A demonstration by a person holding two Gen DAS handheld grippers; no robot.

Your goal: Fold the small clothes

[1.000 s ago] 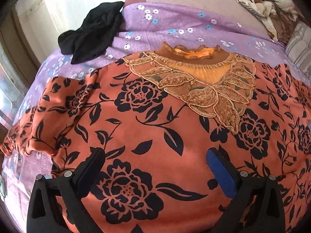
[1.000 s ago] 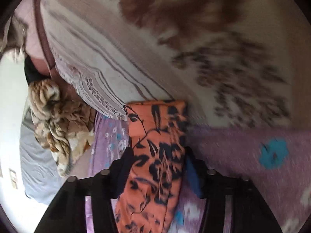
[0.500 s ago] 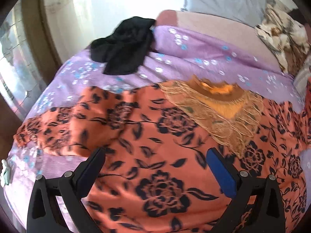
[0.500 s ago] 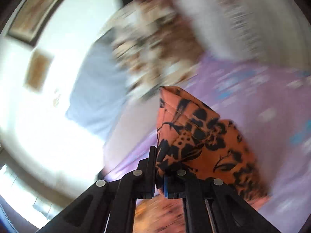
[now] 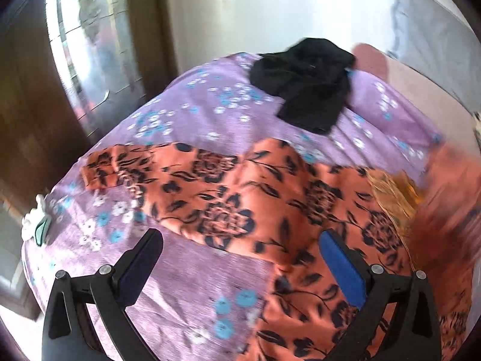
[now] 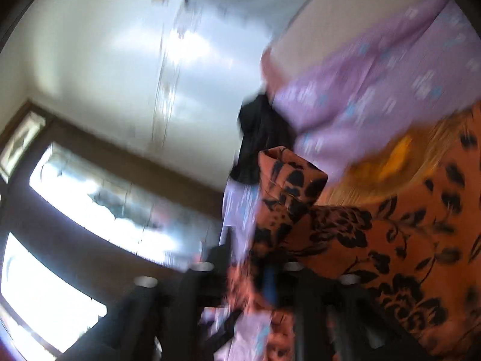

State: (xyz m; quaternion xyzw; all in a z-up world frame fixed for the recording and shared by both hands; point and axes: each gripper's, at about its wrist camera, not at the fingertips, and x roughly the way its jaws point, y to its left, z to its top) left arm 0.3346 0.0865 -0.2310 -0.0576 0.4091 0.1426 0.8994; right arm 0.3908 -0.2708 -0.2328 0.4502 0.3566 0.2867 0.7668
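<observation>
Orange floral top (image 5: pixel 240 210) is spread on the bed (image 5: pixel 195 285), mostly unfolded from what I can tell. My right gripper (image 6: pixel 270 279) has its fingers clamped on one sleeve (image 6: pixel 288 186), lifted over the body, so I'd guess fold one is just starting. Left gripper (image 5: pixel 240 266) hangs wide open, holding nothing. Black garment (image 5: pixel 306 84) waits further back.
</observation>
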